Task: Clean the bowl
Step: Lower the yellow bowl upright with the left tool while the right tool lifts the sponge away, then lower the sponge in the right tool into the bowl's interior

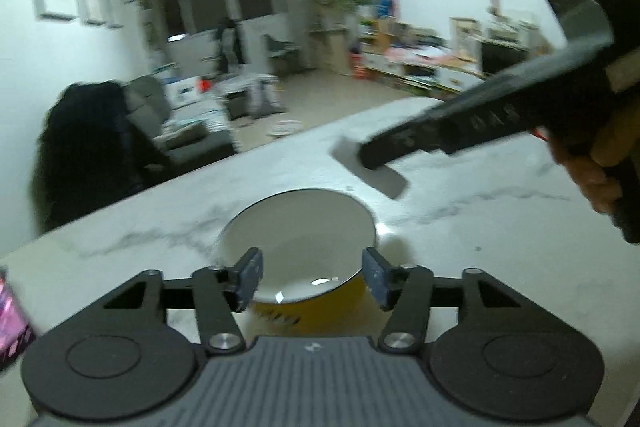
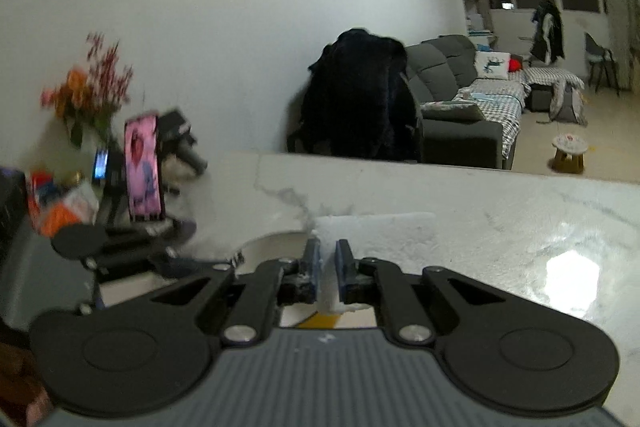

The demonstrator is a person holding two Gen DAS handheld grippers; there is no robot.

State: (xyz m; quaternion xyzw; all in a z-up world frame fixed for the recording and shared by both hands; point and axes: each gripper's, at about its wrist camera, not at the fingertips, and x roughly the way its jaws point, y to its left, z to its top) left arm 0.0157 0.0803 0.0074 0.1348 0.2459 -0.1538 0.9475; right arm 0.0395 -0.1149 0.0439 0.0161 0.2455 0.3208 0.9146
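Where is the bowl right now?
The bowl sits on the marble table, straight ahead between the open left claw tips in its own view.

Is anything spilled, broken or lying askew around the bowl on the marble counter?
Nothing stands out. The bowl sits upright on the counter, no spill or chip visible. The right gripper holds a white cloth; the left gripper is open around the bowl's near rim.

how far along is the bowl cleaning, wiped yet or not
Cannot tell if it's wiped; the bowl shows no dirt. In hand: the right gripper is shut on the white wipe, held off to the bowl's side. The left gripper is open around the rim. Left: wiping.
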